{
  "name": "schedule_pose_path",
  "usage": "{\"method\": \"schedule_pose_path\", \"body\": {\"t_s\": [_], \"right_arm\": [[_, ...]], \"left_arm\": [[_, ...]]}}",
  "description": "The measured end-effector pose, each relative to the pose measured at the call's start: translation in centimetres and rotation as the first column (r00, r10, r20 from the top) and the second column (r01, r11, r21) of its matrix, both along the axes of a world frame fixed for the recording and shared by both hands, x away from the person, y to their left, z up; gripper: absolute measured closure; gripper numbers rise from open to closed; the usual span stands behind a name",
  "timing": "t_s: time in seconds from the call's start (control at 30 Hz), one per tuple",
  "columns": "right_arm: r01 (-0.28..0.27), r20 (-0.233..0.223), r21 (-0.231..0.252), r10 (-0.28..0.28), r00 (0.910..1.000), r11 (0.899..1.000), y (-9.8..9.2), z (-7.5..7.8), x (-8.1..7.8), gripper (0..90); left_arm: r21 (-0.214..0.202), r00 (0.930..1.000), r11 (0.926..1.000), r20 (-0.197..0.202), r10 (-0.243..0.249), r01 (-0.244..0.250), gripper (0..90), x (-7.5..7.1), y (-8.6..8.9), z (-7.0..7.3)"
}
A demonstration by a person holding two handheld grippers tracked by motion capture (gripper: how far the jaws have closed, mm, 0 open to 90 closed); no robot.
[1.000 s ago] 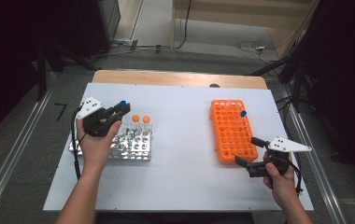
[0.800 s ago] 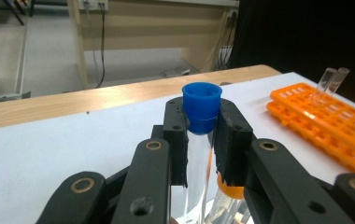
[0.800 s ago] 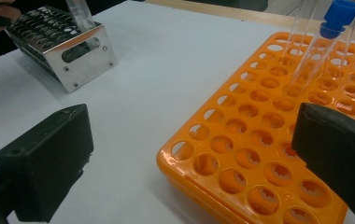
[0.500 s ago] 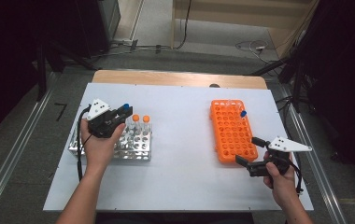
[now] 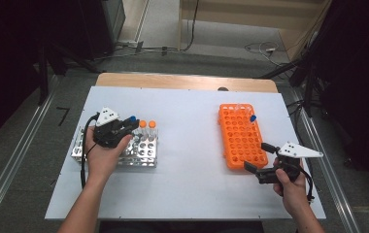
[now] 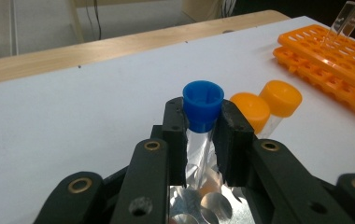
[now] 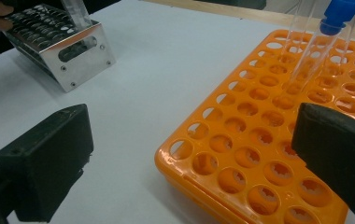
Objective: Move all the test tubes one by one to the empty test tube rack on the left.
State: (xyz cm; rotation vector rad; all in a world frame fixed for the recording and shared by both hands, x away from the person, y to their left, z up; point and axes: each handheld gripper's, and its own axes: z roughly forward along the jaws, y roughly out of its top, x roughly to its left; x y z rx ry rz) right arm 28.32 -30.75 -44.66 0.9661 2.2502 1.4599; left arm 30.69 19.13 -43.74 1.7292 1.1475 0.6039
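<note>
A: Blue-capped tube [image 6: 202, 122], item one. Where do you have it?

B: I have it clamped in my left hand-held gripper [image 6: 203, 122], the two black pads pressing just under the blue cap on either side. The clear body runs down between the jaws toward the steel rack [image 5: 146, 156] below. In the high view the same gripper [image 5: 129, 124] sits over the rack's middle, at the left of the white bench [image 5: 192, 126].

A: Item two, neighbours?

B: Two orange-capped tubes [image 6: 268, 105], upright in the steel rack just beside the blue cap, touching each other by the look of it. In the high view they stand at the rack's far right corner [image 5: 147, 124].

A: Item three, orange rack?

B: Orange plastic rack [image 5: 241, 136], many round holes, lying flat on the right half of the bench, well apart from the steel one. One blue-capped tube [image 7: 335, 18] stands tilted in a far row, with clear uncapped tubes [image 7: 301, 23] next to it.

A: Item four, your right side?

B: My right hand-held gripper [image 5: 259, 156] has its jaws wide apart, nothing between them, resting at the near right corner of the orange rack. From its own camera one pad [image 7: 49, 158] hangs over bare bench, the other over the rack's near holes.
</note>
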Motion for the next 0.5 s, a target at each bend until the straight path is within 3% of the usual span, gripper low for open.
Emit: {"method": "schedule_pose_path", "body": {"t_s": [0.23, 0.5], "right_arm": [[0.002, -0.001, -0.004, -0.002, 1.0000, 1.000, 0.0, -0.1, 0.1, 0.0], [0.011, -0.004, 0.005, -0.011, 0.9999, 1.000, -0.1, 0.0, 0.4, 0.0]], "left_arm": [[0.011, 0.9996, 0.9999, -0.027, 0.010, -0.010, 68.9, -0.1, -0.2, -0.3], [-0.063, 0.9995, 0.9975, 0.002, 0.032, -0.032, 44.1, -1.4, 0.8, 0.3]]}}
